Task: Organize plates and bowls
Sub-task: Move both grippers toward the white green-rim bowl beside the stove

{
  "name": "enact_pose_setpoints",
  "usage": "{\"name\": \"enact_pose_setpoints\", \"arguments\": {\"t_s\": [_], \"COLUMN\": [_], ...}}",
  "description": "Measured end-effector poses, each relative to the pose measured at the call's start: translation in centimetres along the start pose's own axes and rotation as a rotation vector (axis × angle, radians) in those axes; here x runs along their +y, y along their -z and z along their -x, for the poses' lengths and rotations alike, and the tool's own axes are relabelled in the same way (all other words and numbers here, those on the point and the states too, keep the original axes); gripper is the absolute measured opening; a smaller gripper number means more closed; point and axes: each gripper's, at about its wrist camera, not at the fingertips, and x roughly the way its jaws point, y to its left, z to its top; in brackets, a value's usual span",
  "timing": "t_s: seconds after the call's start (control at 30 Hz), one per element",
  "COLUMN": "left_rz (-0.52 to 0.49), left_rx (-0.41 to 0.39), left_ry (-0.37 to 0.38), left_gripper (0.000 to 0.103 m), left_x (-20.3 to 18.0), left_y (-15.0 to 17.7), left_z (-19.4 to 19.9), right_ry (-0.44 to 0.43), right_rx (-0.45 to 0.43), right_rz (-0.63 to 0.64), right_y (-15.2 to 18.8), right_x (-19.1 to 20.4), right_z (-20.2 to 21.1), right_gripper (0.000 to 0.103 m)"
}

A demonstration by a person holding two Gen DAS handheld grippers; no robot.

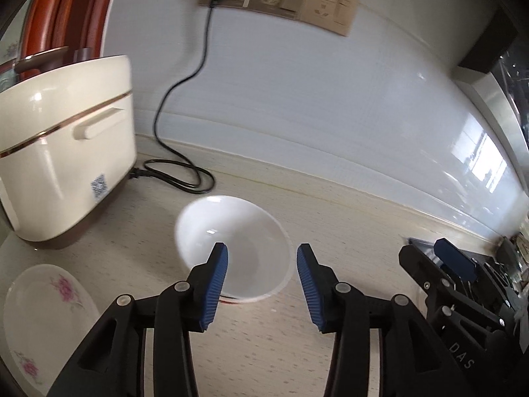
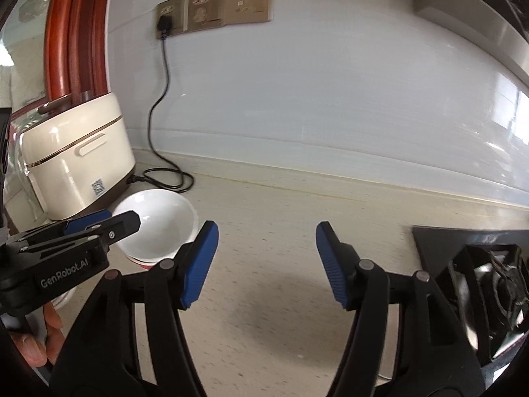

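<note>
In the left wrist view I see my left gripper [image 1: 262, 261] with its jaws set wide and nothing between them. The white bowl [image 1: 231, 248] lies in the middle of the frame, just beyond the fingertips; the left blue pad [image 1: 216, 284] overlaps its near rim in the picture, but I cannot tell if it touches. The bowl is round, glossy and smooth, with nothing inside, and a thin red edge shows under its near side, so it seems to sit on something else. At the lower left of this frame lies a white plate [image 1: 43, 324] with pink flower prints, shallow and also holding nothing.

My right gripper [image 2: 267, 258] is also spread wide and holds nothing; below it is only the pale speckled counter [image 2: 281, 314]. In the right wrist view the bowl [image 2: 162, 228] sits at the middle left, well to the left of the right gripper's fingers, and the left gripper [image 2: 99, 228] reaches over its rim from the left edge.

The cream rice cooker [image 1: 62, 165] stands at the upper left – rounded, shiny, with a thin gold line. Its black cord [image 1: 185, 92] goes up to a brass-coloured socket panel [image 1: 277, 0] on the glossy white wall. A black stove [image 2: 489, 281] fills the lower right.
</note>
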Motion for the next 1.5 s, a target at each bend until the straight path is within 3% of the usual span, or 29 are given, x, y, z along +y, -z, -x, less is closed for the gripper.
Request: {"name": "enact_pose_setpoints", "arguments": {"t_s": [0.3, 0.43, 0.73, 0.9, 1.13, 1.2, 1.33, 1.43, 1.5], "left_rz": [-0.054, -0.067, -0.092, -0.093, -0.085, -0.079, -0.089, -0.100, -0.107], "left_rx": [0.036, 0.061, 0.226, 0.297, 0.390, 0.409, 0.411, 0.415, 0.412], "left_ry": [0.073, 0.131, 0.320, 0.348, 0.301, 0.293, 0.288, 0.300, 0.319], "left_gripper": [0.047, 0.053, 0.054, 0.054, 0.054, 0.054, 0.054, 0.048, 0.037], "left_x": [-4.9, -6.7, -12.1, -14.3, -15.6, -15.6, -16.0, -16.3, -16.5], "left_y": [1.4, 1.8, 4.4, 5.8, 7.5, 7.9, 8.4, 8.7, 8.8], "left_z": [-0.8, -1.7, -5.2, -7.1, -10.1, -10.8, -11.3, -11.6, -11.5], "right_ry": [0.074, 0.093, 0.150, 0.152, 0.145, 0.143, 0.150, 0.143, 0.131], "right_rx": [-0.007, 0.012, 0.106, 0.158, 0.241, 0.255, 0.283, 0.300, 0.296], "right_rz": [-0.047, -0.074, -0.198, -0.232, -0.230, -0.233, -0.218, -0.208, -0.205], "right_y": [1.3, 2.0, 4.5, 5.9, 7.6, 8.1, 8.7, 9.2, 9.4], "right_x": [-4.4, -6.7, -15.3, -17.3, -17.3, -17.5, -17.4, -17.2, -17.0], "right_z": [2.2, 2.6, 3.5, 2.8, 0.4, 0.0, -0.9, -1.4, -1.4], "right_gripper": [0.069, 0.073, 0.076, 0.076, 0.075, 0.072, 0.051, 0.038, 0.031]}}
